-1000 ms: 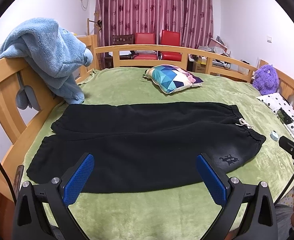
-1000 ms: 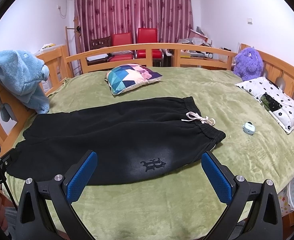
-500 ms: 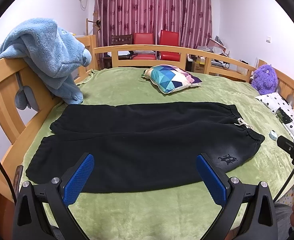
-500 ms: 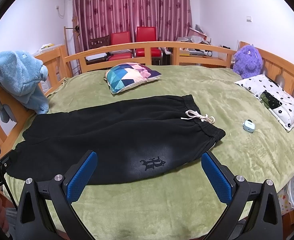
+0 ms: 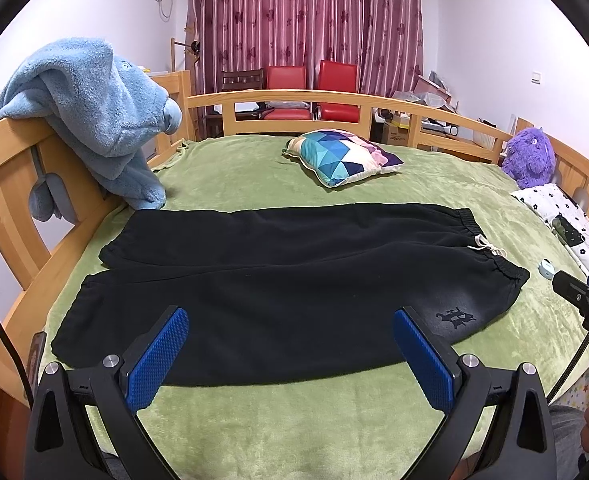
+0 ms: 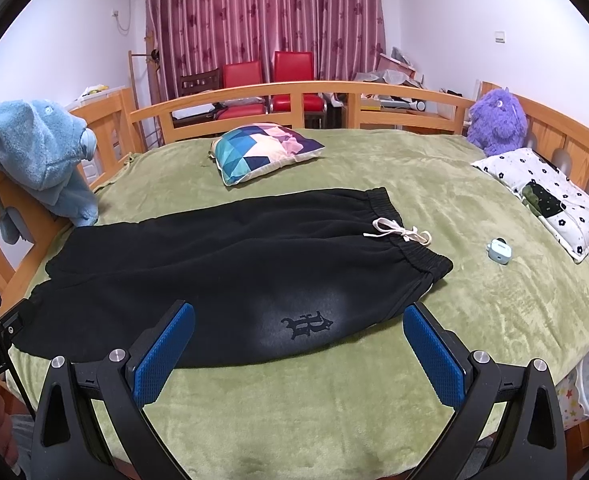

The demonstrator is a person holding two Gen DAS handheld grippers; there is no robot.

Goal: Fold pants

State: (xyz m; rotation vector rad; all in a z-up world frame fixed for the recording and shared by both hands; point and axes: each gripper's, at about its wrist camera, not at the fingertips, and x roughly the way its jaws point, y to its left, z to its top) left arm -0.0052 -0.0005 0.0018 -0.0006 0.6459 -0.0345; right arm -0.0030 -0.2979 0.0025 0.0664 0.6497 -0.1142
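Black pants lie flat across the green bed cover, both legs side by side, cuffs to the left, waistband with a white drawstring to the right. In the right wrist view the pants show a dark logo near the front edge. My left gripper is open and empty, held above the near edge of the pants. My right gripper is open and empty, above the logo end near the waistband.
A colourful pillow lies beyond the pants. A blue fleece garment hangs over the left wooden rail. A purple plush, a white patterned pillow and a small light-blue case lie at the right.
Both views have shifted slightly; the pants have not moved. Both grippers stay open.
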